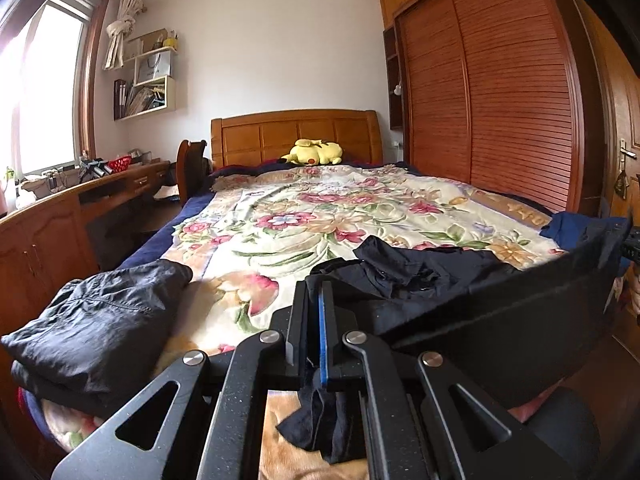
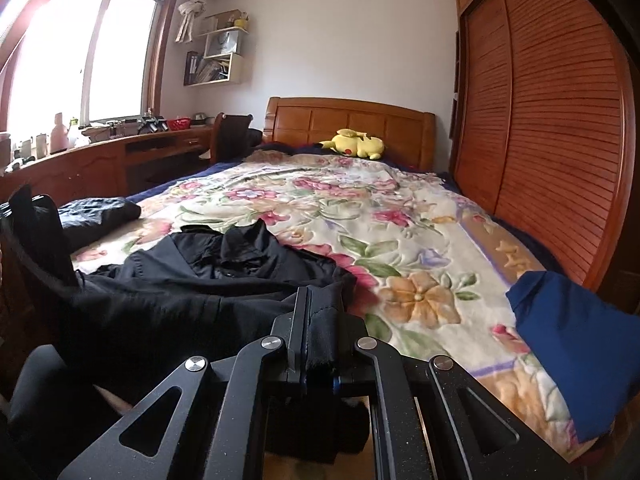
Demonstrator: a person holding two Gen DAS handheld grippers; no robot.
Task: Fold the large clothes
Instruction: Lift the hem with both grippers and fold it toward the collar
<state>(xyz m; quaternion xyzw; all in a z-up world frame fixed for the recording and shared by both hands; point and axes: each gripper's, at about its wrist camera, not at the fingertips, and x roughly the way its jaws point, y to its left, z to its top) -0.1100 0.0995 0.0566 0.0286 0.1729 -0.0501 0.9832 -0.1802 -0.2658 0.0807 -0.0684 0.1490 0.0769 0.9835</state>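
Observation:
A large black shirt (image 1: 460, 292) (image 2: 208, 280) lies spread over the foot of the bed, its collar end bunched toward the headboard. My left gripper (image 1: 320, 300) is shut on one corner of its near hem, with a scrap of cloth hanging below the jaws. My right gripper (image 2: 316, 304) is shut on the other hem corner, the black fabric pinched between its pads. The hem stretches taut between the two grippers, lifted off the floral bedspread (image 1: 304, 224) (image 2: 400, 240).
A folded black garment (image 1: 96, 320) (image 2: 96, 212) sits at the bed's left front corner. A blue garment (image 2: 572, 360) (image 1: 576, 228) lies at the right front corner. A yellow plush toy (image 1: 314, 152) rests by the headboard. A wooden desk (image 1: 60, 208) runs along the left, a slatted wardrobe (image 2: 560, 120) along the right.

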